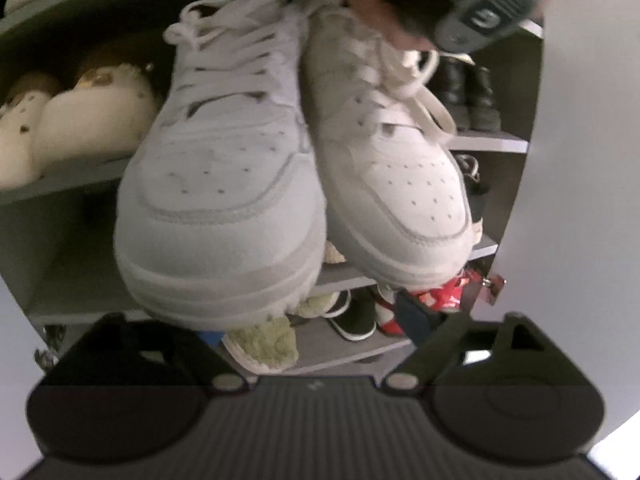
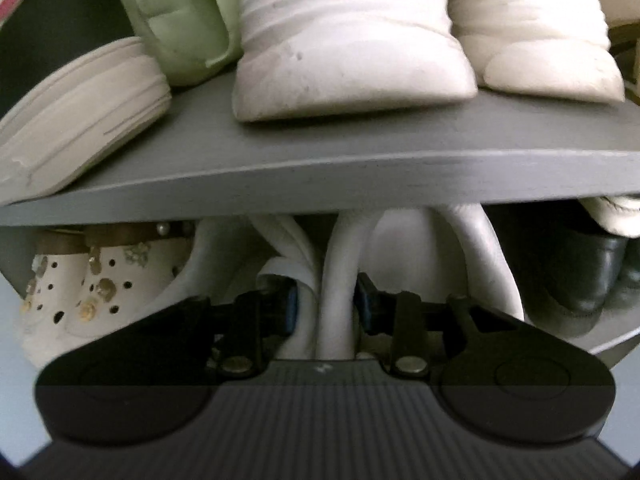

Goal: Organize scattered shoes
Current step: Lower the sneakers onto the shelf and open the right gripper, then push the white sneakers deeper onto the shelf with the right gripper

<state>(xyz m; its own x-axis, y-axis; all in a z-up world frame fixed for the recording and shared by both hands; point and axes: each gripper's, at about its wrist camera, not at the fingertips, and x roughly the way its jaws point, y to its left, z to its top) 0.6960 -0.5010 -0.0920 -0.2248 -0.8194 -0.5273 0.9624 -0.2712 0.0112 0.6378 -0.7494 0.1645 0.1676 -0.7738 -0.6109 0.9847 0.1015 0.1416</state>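
A pair of white lace-up sneakers fills the left wrist view toe-first, the left sneaker beside the right sneaker. A hand above them carries my right gripper. In the right wrist view my right gripper is shut on the sneakers' white inner collars, with its blue pads on either side. My left gripper stands open below the toes with nothing held. Its left finger is hidden under the left sneaker and its right finger shows.
A grey shoe rack holds cream clogs, black boots, fluffy green slippers and red shoes. White boots and a green slipper stand on the shelf above. A white panel is at the right.
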